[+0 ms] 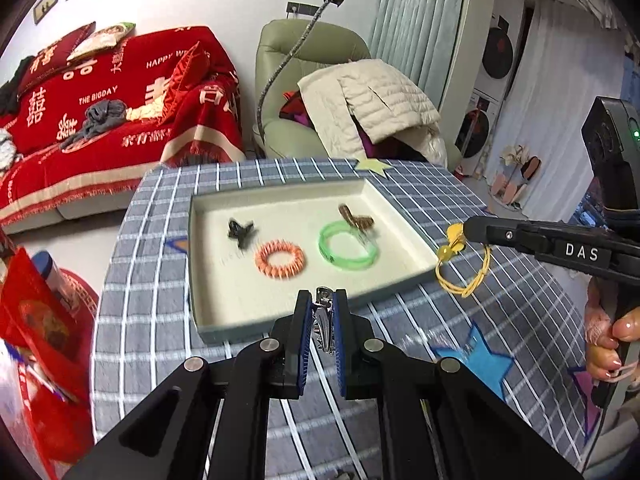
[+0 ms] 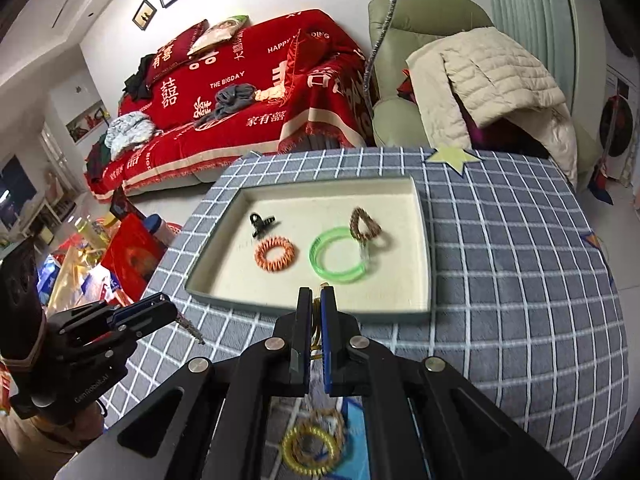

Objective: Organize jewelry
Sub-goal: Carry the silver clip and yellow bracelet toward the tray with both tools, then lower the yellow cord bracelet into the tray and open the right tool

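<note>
A shallow cream tray (image 1: 404,224) (image 2: 424,248) lies on the checked tablecloth. It holds a black claw clip (image 1: 240,232) (image 2: 261,222), an orange coil hair tie (image 1: 279,259) (image 2: 274,255), a green bangle (image 1: 347,245) (image 2: 336,256) and a brown woven piece (image 1: 356,218) (image 2: 364,224). My left gripper (image 1: 323,300) (image 2: 176,314) is shut on a silver toothed hair clip (image 1: 323,320) (image 2: 191,329) just short of the tray's near rim. My right gripper (image 2: 317,296) (image 1: 466,229) is shut on a yellow elastic hair band (image 1: 464,268) (image 2: 316,334), lifted beside the tray's right edge.
More hair ties, a yellow coil (image 2: 310,450) among them, lie on the cloth under my right gripper. A red sofa (image 1: 120,112), a green armchair (image 1: 304,80) with a cream jacket, and red bags (image 1: 44,328) surround the table. A hand (image 1: 612,344) grips the right tool.
</note>
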A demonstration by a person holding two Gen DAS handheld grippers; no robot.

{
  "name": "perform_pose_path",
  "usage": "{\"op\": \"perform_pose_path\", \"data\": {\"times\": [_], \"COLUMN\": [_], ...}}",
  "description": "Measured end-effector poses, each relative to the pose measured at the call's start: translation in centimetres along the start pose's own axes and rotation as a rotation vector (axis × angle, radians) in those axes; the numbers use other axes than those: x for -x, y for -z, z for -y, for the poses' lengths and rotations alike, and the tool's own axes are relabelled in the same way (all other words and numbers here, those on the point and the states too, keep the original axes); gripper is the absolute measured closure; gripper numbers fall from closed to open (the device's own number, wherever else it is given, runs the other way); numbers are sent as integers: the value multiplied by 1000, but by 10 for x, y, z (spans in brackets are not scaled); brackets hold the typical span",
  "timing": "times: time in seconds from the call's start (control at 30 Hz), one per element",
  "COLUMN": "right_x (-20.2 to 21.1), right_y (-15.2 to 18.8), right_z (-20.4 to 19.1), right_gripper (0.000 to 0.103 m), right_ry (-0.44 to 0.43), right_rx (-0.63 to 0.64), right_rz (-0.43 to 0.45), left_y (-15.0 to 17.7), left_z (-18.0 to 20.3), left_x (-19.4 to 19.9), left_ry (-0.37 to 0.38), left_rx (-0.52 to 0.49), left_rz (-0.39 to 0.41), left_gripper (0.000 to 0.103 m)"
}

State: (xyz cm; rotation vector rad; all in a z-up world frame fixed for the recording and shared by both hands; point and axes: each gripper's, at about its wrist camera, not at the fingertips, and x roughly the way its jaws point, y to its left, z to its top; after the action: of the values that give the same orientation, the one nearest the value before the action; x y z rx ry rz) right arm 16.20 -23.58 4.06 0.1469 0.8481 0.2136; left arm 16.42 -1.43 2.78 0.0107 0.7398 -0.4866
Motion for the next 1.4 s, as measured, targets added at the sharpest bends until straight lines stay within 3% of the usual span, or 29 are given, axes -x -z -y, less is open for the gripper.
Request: {"op": "perform_pose_path", "data": {"times": [0.3, 0.67, 1.0, 1.4], "right_x": [-54, -130, -155, -162], "right_y": [-24, -12, -4, -11], "right_z": [-1, -1, 23, 39], "right_gripper": [99, 99, 99, 98], "right_ry": [-49, -81, -5, 72], "right_rx": [-41, -89, -98, -91], "right_rz": [-44, -152, -181, -166], "left_y": [-28, -27, -21, -25], "left_z": [-24, -40, -39, -32], "left_x": [-46, -108, -140, -148], "left_ry": [-39, -90, -155, -227], "left_rx": [4, 25, 17, -10], "left_rz": [-53, -160, -205, -154], "left_gripper": [71, 71, 71, 71]}}
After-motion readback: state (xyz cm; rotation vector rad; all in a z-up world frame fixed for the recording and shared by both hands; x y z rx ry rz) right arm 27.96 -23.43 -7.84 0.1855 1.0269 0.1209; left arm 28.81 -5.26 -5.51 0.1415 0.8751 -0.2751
